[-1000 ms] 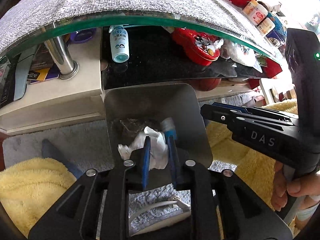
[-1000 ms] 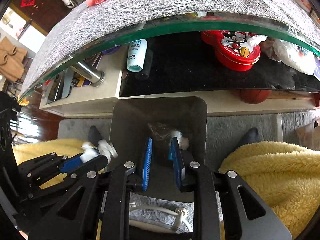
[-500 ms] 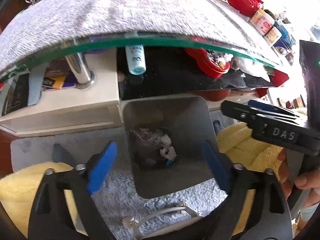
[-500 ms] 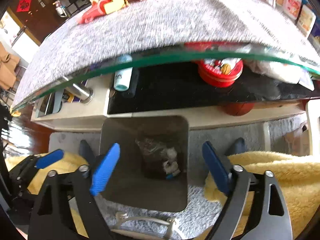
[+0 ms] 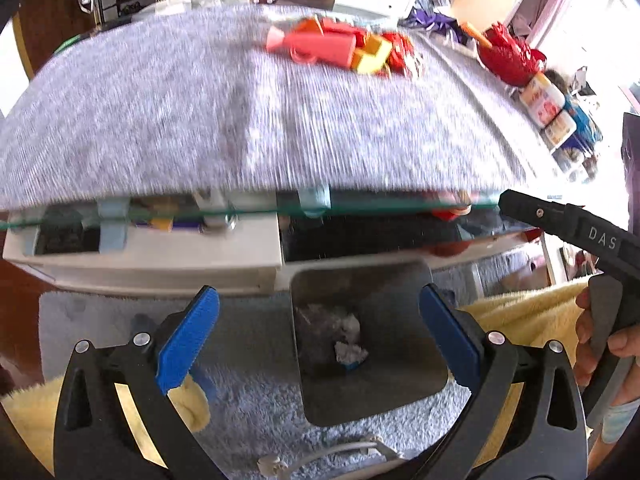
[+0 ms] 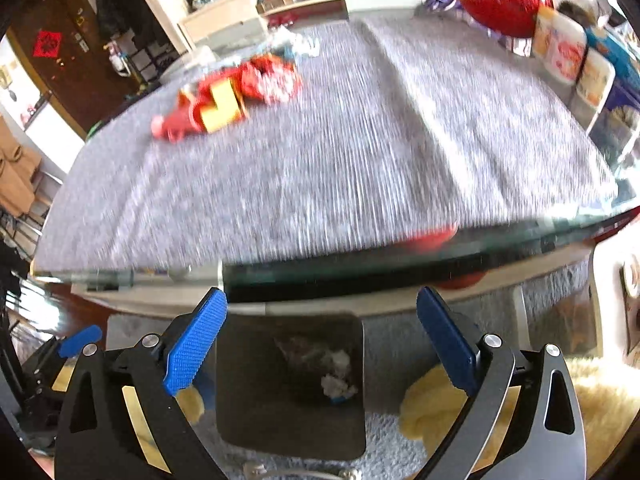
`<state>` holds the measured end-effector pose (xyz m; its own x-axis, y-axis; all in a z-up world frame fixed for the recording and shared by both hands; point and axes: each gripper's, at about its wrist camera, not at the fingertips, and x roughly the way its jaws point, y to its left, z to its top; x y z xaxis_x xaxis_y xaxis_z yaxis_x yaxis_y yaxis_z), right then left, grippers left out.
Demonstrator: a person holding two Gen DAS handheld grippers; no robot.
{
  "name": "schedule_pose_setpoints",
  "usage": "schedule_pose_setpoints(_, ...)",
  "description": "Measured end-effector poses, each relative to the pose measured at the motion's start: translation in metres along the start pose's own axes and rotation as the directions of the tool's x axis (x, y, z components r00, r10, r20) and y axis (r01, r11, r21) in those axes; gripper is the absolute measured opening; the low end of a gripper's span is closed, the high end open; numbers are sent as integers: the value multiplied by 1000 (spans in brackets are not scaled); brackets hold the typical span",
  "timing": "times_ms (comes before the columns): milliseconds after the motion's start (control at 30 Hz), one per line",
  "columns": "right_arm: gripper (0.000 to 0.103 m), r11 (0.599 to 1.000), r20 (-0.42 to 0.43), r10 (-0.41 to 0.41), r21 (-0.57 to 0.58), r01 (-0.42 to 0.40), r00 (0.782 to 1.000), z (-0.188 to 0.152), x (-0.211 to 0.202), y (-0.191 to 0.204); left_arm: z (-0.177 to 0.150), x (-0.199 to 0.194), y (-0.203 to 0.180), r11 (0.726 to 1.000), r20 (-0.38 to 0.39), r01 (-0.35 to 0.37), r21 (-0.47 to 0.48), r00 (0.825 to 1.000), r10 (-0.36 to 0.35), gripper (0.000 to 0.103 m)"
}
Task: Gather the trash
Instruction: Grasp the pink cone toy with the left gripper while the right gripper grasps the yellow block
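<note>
Left tongs (image 5: 318,332): the 2 blue-padded fingers (image 5: 188,334) are spread wide and hold nothing. Between and just beyond them stands a square grey metal waste bin (image 5: 400,300) on a pale grey shag rug (image 5: 256,408). At the bin's bottom lie crumpled white tissue scraps (image 5: 350,352) beside a clear crinkled wrapper (image 5: 320,320); a small blue piece shows under the tissue, too small to identify. A white cable (image 5: 320,454) lies on the rug nearest the camera, below the bin. Yellow fleece fabric (image 5: 532,312) sits right of the right finger.

Right tongs (image 6: 320,340): the 2 blue pads (image 6: 196,342) are likewise spread apart and empty. The same bin (image 6: 248,400) sits between them, nearer the left pad, with the tissue scraps (image 6: 338,384) at its bottom. In the left wrist view this tool's black handle, marked DAS, enters from the right, gripped by the person's right hand (image 5: 600,344).

Beyond the bin runs a white lower shelf (image 5: 160,252) under a glass-edged tabletop covered with grey woven cloth (image 5: 200,120). On the far part of the cloth, ahead of the tongs, lie red, pink and yellow packets (image 5: 340,48), blurred. Farther right stand a red frilly ornament (image 5: 508,56) and white labelled jars (image 5: 544,100).
</note>
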<state>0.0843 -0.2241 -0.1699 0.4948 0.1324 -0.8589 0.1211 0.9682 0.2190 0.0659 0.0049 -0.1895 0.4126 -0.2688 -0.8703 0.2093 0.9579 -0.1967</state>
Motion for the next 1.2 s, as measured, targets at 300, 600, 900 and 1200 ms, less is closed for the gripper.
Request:
schedule_pose_setpoints(300, 96, 997, 65, 60, -42, -57, 996, 54, 7, 25, 53, 1, 9, 999, 47, -31, -14, 998, 31, 95)
schedule_pose_setpoints(600, 67, 989, 41, 122, -90, -118, 992, 105, 46, 53, 104, 11, 19, 998, 71, -67, -6, 995, 67, 95)
schedule_pose_setpoints(900, 34, 974, -17, 174, -144, -174, 985, 133, 82, 77, 139, 34, 26, 998, 58, -62, -2, 996, 62, 95)
schedule_pose_setpoints(1200, 34, 971, -26, 156, -180, -158, 987, 145, 97, 87, 160, 51, 27, 1000, 50, -28, -9, 998, 28, 95)
